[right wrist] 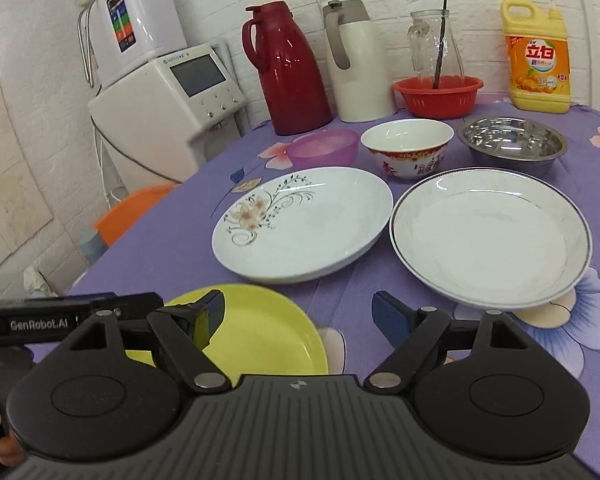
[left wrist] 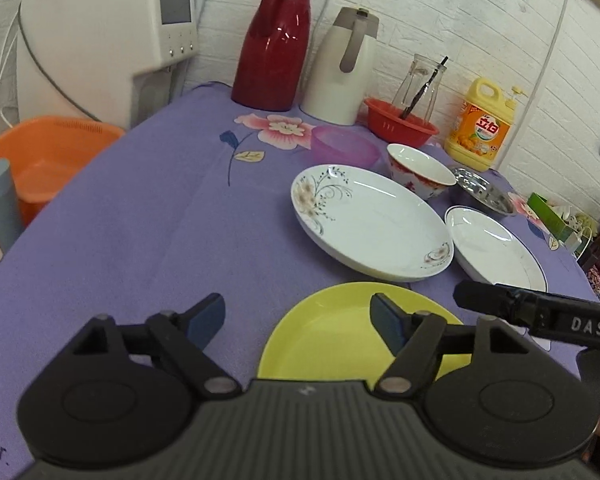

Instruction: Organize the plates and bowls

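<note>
A yellow plate (left wrist: 340, 332) (right wrist: 260, 332) lies nearest, on the purple cloth. Behind it are a white flowered plate (left wrist: 372, 220) (right wrist: 304, 224) and a white dark-rimmed plate (left wrist: 496, 248) (right wrist: 492, 236). Further back stand a pink plastic bowl (left wrist: 344, 146) (right wrist: 324, 146), a red-patterned china bowl (left wrist: 418, 170) (right wrist: 406, 146) and a steel bowl (left wrist: 482, 192) (right wrist: 512, 140). My left gripper (left wrist: 298, 320) is open and empty over the yellow plate's left rim. My right gripper (right wrist: 298, 316) is open and empty over its right rim.
At the back stand a red jug (left wrist: 274, 40), a white jug (left wrist: 342, 68), a red basket (left wrist: 400, 122) with a glass jar, and a yellow detergent bottle (left wrist: 482, 128). A white appliance (left wrist: 100, 40) and an orange basin (left wrist: 48, 156) are left of the table.
</note>
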`<state>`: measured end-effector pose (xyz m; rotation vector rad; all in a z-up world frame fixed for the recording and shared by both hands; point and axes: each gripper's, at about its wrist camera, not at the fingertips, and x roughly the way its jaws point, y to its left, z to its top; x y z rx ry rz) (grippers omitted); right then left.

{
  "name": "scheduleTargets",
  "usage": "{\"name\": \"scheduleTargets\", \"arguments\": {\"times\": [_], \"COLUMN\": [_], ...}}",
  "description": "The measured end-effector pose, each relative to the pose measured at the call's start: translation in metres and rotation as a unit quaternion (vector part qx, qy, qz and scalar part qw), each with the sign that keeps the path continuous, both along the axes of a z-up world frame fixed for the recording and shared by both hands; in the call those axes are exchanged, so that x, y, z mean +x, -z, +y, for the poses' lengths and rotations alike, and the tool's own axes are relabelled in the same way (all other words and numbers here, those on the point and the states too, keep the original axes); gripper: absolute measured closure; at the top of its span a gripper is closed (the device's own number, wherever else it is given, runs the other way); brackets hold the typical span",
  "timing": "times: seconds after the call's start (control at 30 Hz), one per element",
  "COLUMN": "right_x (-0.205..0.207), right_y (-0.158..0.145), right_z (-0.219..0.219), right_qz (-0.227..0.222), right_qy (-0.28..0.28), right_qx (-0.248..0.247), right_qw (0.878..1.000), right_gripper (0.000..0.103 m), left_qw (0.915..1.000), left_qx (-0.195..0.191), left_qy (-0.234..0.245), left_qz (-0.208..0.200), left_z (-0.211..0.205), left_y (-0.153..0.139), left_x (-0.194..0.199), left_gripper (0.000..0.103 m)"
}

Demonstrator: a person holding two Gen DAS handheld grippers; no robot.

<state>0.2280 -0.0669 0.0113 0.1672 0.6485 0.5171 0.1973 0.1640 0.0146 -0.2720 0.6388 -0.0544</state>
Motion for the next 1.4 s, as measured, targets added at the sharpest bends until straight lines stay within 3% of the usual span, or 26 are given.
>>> {"name": "scheduleTargets", "arguments": {"times": [0.1, 0.23, 0.43, 0.6, 0.73, 0.87, 0.97, 1.13, 1.23, 1.4], "right_x": [0.023, 0.039, 0.033, 0.03, 0.017, 0.016, 0.041, 0.099, 0.124, 0.132], "right_y": [0.009, 0.017, 0.013, 0.023, 0.017, -0.012, -0.02, -0.004, 0.012, 0.019], "right_z": [0.003, 0.001, -0.022, -0.041, -0.044, -0.022, -0.003, 0.018, 0.027, 0.042], "right_qz": [0.037, 0.054, 0.047, 0.054, 0.065, -0.002, -0.035, -0.029, -0.004, 0.002], "right_qy": [-0.013, 0.005, 0.029, 0.087, 0.058, 0.016, -0.002, -0.01, -0.022, -0.025], "right_qx": [0.027, 0.026, 0.036, 0.002, 0.02, 0.004, -0.03, -0.074, -0.092, -0.106], "right_qw": [0.999, 0.998, 0.998, 0.995, 0.996, 1.0, 0.999, 0.997, 0.996, 0.994], "right_gripper": [0.0, 0.0, 0.0, 0.0, 0.0, 0.0, 0.0, 0.0, 0.0, 0.0], "left_qw": [1.0, 0.9999, 0.9999, 0.9998, 0.9998, 0.9997, 0.9997, 0.9992, 0.9986, 0.9987], "left_qx": [-0.001, 0.001, 0.004, 0.011, 0.01, 0.013, 0.02, 0.009, 0.015, 0.019], "left_qy": [0.004, 0.012, 0.013, 0.015, 0.013, 0.009, 0.013, 0.028, 0.03, 0.029], "left_qz": [0.003, 0.007, 0.005, -0.002, -0.005, -0.018, -0.01, 0.028, 0.041, 0.037], "left_z": [-0.003, -0.007, -0.009, -0.011, -0.006, 0.008, 0.018, 0.027, 0.027, 0.033], "left_y": [0.002, 0.003, 0.002, 0.0, -0.003, -0.016, -0.017, -0.001, 0.006, 0.008], "left_x": [0.003, 0.008, 0.016, 0.019, 0.026, 0.051, 0.079, 0.123, 0.137, 0.144], "left_gripper": [0.03, 0.03, 0.03, 0.03, 0.029, 0.029, 0.029, 0.029, 0.029, 0.029]}}
